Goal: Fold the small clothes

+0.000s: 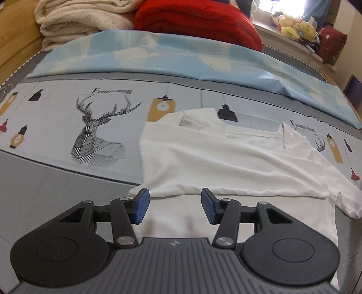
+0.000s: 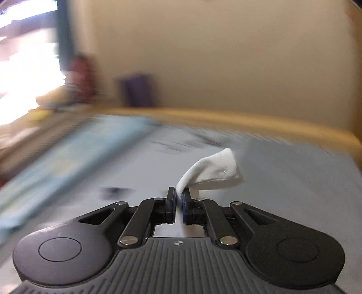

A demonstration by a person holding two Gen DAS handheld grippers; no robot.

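Observation:
A small white T-shirt (image 1: 226, 162) lies partly folded on the printed bed sheet (image 1: 56, 126), collar toward the far side. My left gripper (image 1: 175, 204) hovers just over the shirt's near edge, blue pads apart, nothing between them. In the right wrist view, my right gripper (image 2: 179, 199) is shut on a corner of white shirt fabric (image 2: 212, 171), which sticks up past the fingertips above the bed. That view is heavily motion-blurred.
A light blue patterned pillow (image 1: 158, 56) lies across the far side of the bed. Behind it sit a red quilt (image 1: 196, 20) and cream blankets (image 1: 83, 20). Plush toys (image 1: 296, 27) rest on the windowsill at right. A wooden bed frame (image 2: 248, 122) edges the mattress.

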